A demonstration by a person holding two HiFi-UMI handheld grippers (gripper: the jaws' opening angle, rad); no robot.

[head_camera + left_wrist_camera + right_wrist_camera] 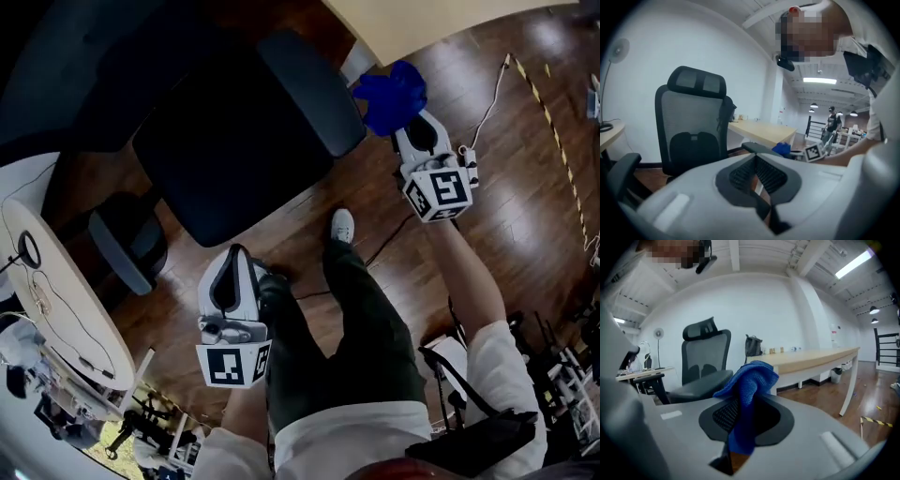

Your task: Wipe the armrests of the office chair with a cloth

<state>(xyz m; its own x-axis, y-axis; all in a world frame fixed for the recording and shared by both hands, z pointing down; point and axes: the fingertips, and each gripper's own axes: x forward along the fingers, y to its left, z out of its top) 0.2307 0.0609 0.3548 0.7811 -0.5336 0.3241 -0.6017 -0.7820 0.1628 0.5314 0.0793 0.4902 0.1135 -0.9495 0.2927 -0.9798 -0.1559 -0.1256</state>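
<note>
The black office chair [234, 141] is seen from above, with its right armrest [309, 89] beside a blue cloth [389, 94]. My right gripper [409, 127] is shut on that cloth just right of the armrest's front end. In the right gripper view the cloth [747, 385] bunches up from between the jaws, with the armrest [701, 383] a little beyond it. The left armrest [117, 248] lies far left. My left gripper [234, 255] hangs low by the person's leg, shut on nothing, and faces the chair back [693, 126].
A long wooden desk [811, 359] stands behind the chair, its corner [422, 23] close to the cloth. A white round table [56, 309] with cables sits at the left. Cables run over the wooden floor [525, 197]. The person's foot [342, 225] is near the chair's seat.
</note>
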